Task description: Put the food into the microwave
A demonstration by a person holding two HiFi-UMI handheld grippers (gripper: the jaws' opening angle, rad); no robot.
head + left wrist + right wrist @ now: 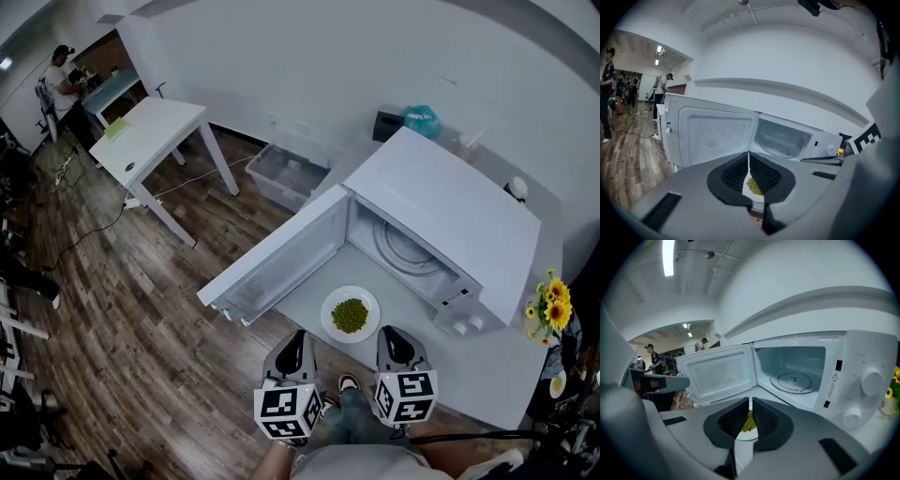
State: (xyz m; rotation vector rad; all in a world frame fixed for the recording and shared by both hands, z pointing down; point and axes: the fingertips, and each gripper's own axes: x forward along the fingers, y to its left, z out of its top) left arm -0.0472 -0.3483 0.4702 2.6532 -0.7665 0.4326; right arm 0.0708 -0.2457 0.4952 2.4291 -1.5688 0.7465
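Observation:
A white plate of green peas [351,314] rests on the white table [487,370], just in front of the open microwave [450,202]. The microwave door [281,253] swings out to the left, and the glass turntable [796,380] inside is bare. My left gripper [293,345] hovers at the plate's near-left edge and my right gripper [396,337] at its near-right edge. Both are shut with nothing held. In the left gripper view, the peas [753,186] show through the thin slit behind the left gripper [749,158]. The right gripper [750,405] shows the peas [748,423] the same way.
Yellow flowers [551,302] stand at the table's right edge beside the microwave's knobs [872,380]. A clear plastic bin [286,173] sits on the wooden floor behind the door. A second white table [150,136] and a person [64,80] are far left.

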